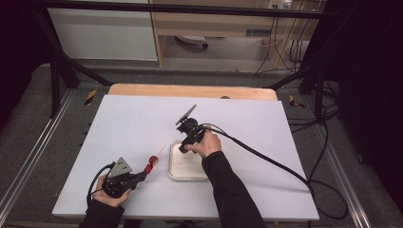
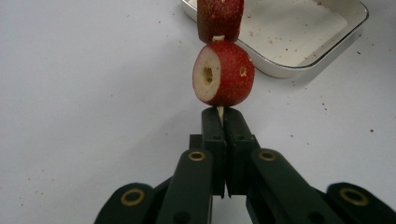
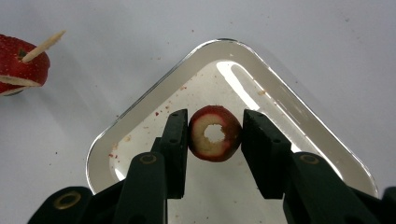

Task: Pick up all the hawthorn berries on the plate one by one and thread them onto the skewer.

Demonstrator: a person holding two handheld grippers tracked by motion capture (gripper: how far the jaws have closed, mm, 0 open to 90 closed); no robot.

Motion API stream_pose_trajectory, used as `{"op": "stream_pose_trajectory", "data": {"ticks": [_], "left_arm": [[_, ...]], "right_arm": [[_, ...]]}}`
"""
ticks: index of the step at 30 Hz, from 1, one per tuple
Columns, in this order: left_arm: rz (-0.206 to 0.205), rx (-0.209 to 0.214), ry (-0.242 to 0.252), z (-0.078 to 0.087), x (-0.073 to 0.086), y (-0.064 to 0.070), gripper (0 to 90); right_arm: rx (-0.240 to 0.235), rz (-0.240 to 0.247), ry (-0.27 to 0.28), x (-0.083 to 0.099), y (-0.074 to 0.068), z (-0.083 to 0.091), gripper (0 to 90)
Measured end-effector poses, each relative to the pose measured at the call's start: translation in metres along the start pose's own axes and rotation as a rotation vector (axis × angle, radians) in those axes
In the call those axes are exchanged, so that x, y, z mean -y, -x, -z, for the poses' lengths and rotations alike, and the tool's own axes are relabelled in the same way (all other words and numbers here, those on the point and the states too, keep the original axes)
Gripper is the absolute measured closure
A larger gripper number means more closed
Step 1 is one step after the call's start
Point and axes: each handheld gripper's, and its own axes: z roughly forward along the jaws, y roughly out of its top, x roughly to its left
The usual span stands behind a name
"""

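My left gripper [image 1: 142, 176] [image 2: 223, 115] is shut on the base of a thin wooden skewer [image 1: 160, 151] near the table's front left. Two red fruit pieces are threaded on it: a cored one [image 2: 224, 73] just beyond the jaws and a darker one [image 2: 219, 18] above it. The skewered fruit [image 3: 18, 65] also appears at the left edge of the right gripper view. My right gripper [image 1: 183, 148] [image 3: 215, 135] reaches down into a shallow metal tray [image 1: 187, 176] [image 3: 140, 100]. Its jaws press both sides of a cored red fruit ring [image 3: 205, 148].
The white table top [image 1: 119, 123] has red crumbs around the tray [image 2: 327, 42]. A black cable [image 1: 266, 159] trails from the right gripper across the table to the right. A wooden edge [image 1: 190, 90] runs along the far side.
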Motion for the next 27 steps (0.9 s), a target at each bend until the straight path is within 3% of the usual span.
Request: {"op": "stream_pose_trajectory", "data": {"ticks": [8,27], "left_arm": [[-0.007,-0.004,0.002,-0.001,-0.001,0.003,88.8],[-0.025,-0.008,0.020,-0.010,-0.009,0.021,88.8]], "right_arm": [[-0.022,-0.006,0.080,0.020,0.001,0.014,62.6],[-0.078,-0.132,0.364,0.088,0.018,0.037,62.7]]}}
